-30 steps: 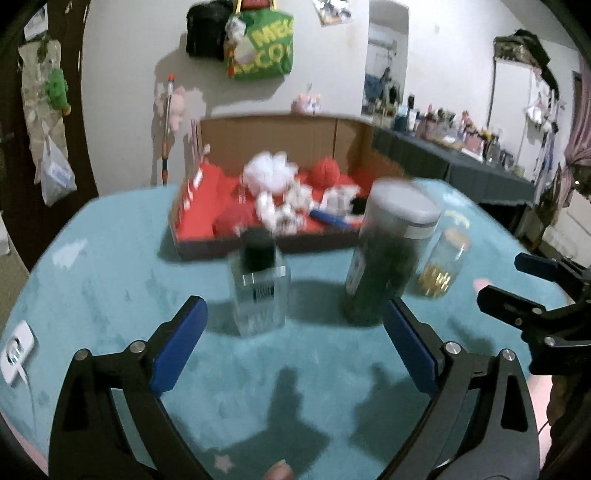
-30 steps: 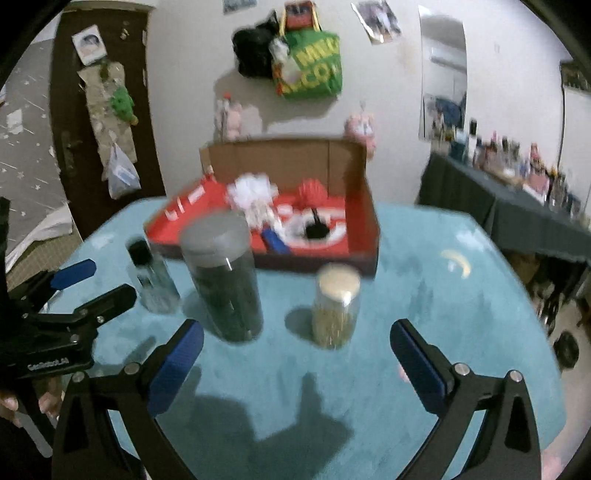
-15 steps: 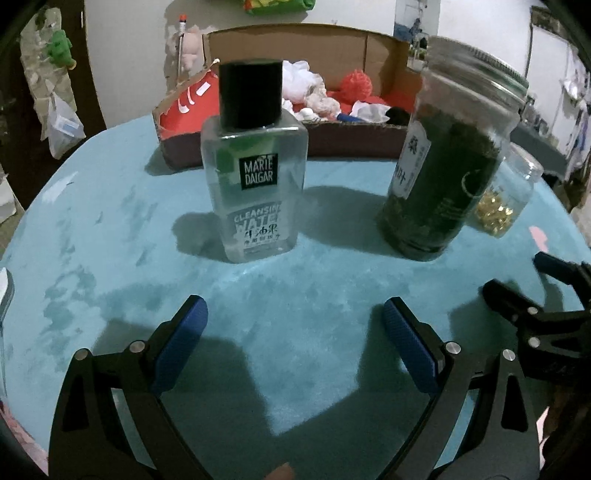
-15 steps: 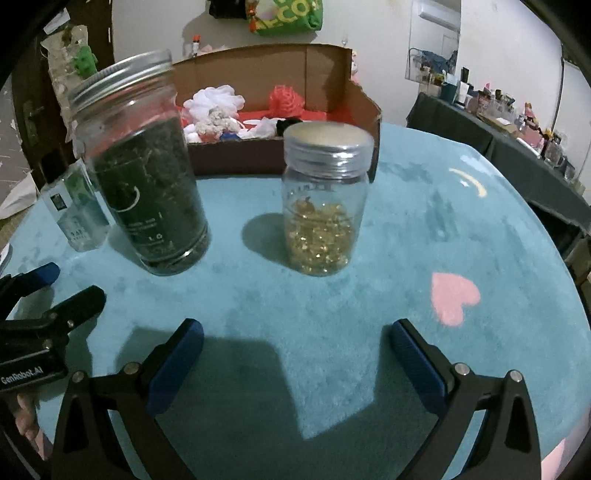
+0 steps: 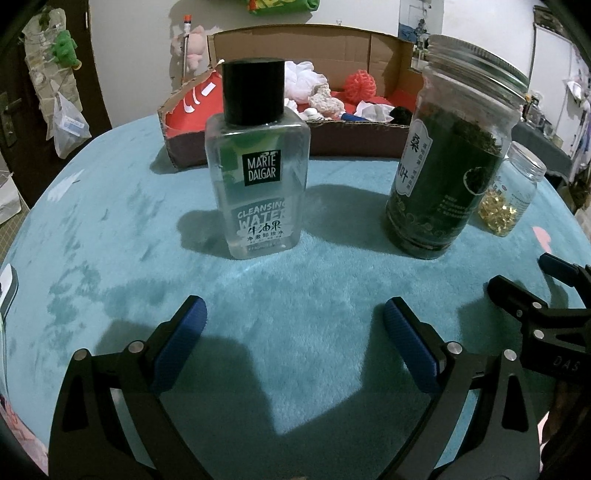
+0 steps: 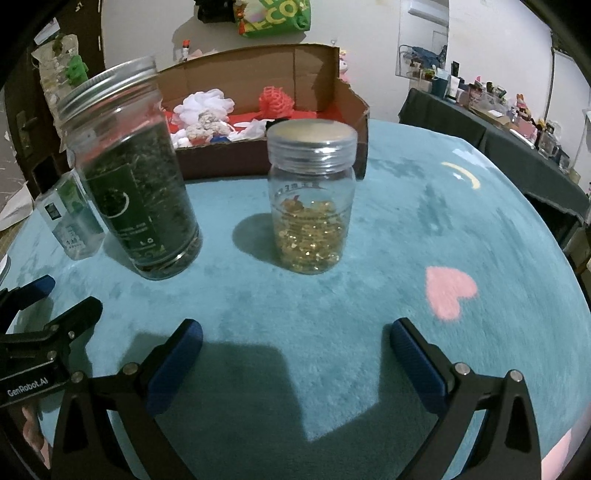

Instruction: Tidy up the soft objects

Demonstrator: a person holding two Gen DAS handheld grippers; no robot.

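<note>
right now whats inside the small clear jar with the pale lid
Small clear glass jar: shiny gold capsules fill roughly its lower half, empty space above. What lies under the pile, or at the back, is covered by the capsules themselves.

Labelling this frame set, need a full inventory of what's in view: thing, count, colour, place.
cleansing water bottle: 1, clear with black cap, table left, upright
tall jar: 1, dark green contents, metal lid, table middle
small jar: 1, clear, gold bits inside, table right
cardboard box: 1, brown with red lining, behind the jars
soft objects: several, white, red, beige, inside the box
table cover: 1, teal plush
pink heart: 1, on the cover, right
green bag: 1, on the wall
left gripper: black, blue pads, open
right gripper: black, blue pads, open
</note>
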